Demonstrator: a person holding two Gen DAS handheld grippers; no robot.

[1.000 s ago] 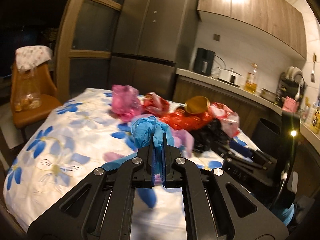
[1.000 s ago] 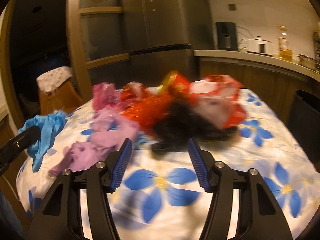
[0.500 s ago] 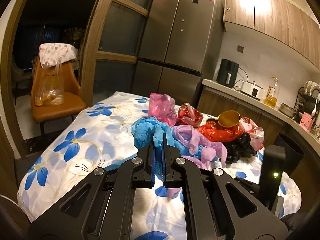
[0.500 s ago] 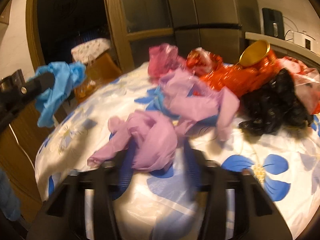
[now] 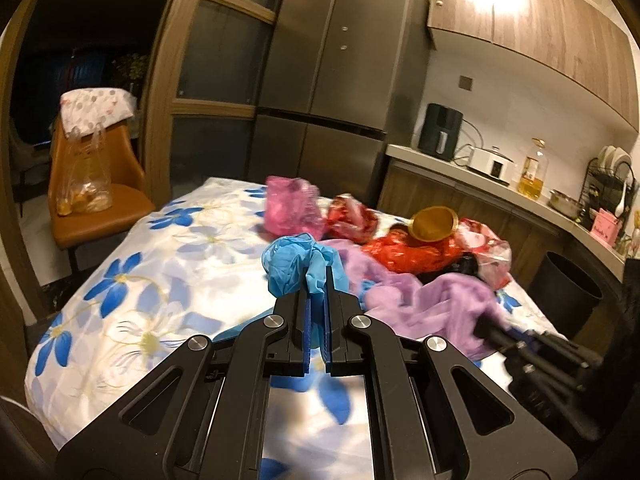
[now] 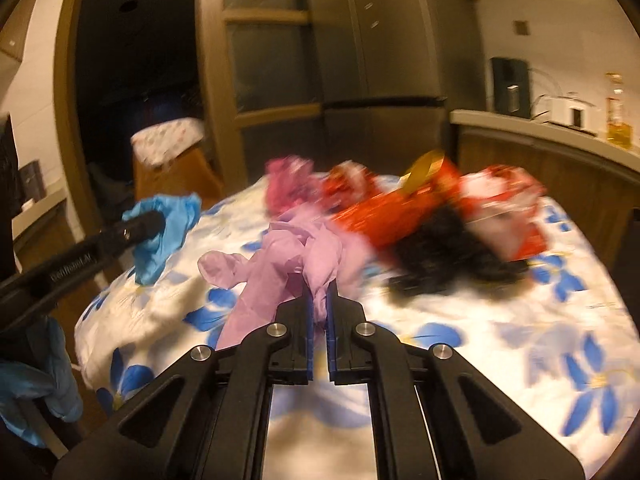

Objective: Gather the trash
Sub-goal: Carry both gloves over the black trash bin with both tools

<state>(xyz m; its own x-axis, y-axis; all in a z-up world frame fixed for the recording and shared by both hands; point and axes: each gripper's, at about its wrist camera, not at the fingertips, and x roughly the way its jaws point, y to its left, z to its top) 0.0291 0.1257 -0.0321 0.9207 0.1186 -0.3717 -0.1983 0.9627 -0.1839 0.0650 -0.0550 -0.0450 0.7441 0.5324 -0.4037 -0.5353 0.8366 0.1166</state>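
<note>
The left gripper (image 5: 316, 292) was clamped on a crumpled blue glove (image 5: 294, 262), held bunched above the near-left part of the bench (image 5: 132, 280), which wore a white cloth printed with blue flowers. In the right wrist view that same glove (image 6: 166, 230) hung from the left gripper's dark tip at the left edge of the bench, clear of the cloth. The right gripper (image 6: 319, 300) was pinched shut on a purple glove (image 6: 280, 264), part of which trailed down onto the cloth at its near left; the picture was blurred there, so how much of it was lifted could not be told. In the left wrist view the purple glove (image 5: 436, 296) lay to the right of the blue one, with the right gripper's dark frame blurred just beyond its near-right edge. Farther back on the bench sat the other trash: a pink bag (image 5: 290, 208) at the far left, a red foil wrapper (image 5: 412, 254) to its right with a gold cup (image 5: 434, 224) lying tipped on it, a black bag (image 6: 452, 248) near the red wrapper, and a red-and-white bag (image 6: 508, 216) at the far right. A dark bin (image 5: 568, 292) stood on the floor to the right of the bench, and an orange chair (image 5: 96, 196) stood to its far left.
</note>
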